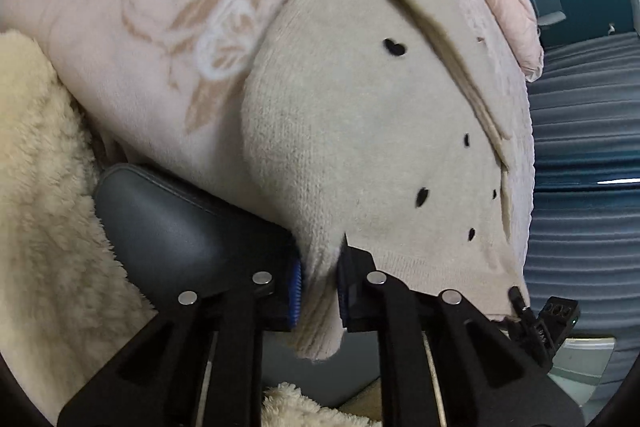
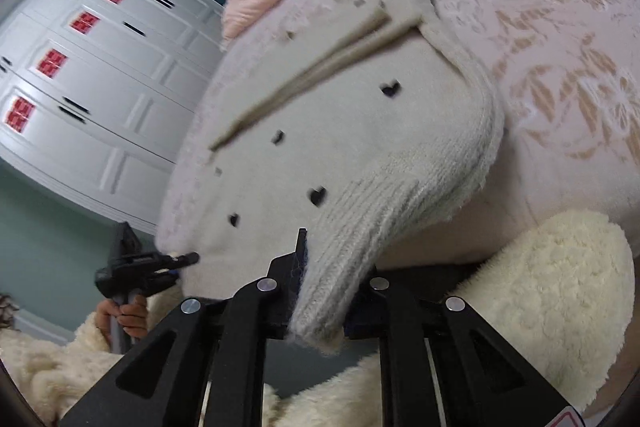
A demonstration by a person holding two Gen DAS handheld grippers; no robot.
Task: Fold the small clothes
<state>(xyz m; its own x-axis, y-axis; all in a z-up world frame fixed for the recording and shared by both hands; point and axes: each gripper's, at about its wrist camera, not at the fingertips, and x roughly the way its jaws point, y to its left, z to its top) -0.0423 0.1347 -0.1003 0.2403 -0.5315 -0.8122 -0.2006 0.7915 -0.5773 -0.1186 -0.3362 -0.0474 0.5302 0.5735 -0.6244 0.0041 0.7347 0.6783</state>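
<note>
Left claw (image 1: 318,293): jaws closed on a fold of the cream knit garment (image 1: 360,147), pointing steeply downward. Right claw (image 2: 322,301): jaws closed on the garment's ribbed edge. The person's left hand (image 2: 124,319) grips its claw handle.

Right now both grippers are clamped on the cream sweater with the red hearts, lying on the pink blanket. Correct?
One thing is off: the hearts are black, not red, as the right wrist view shows. The rest holds: the left gripper and right gripper are each shut on an edge of the cream sweater, which lies on the pink blanket.
</note>
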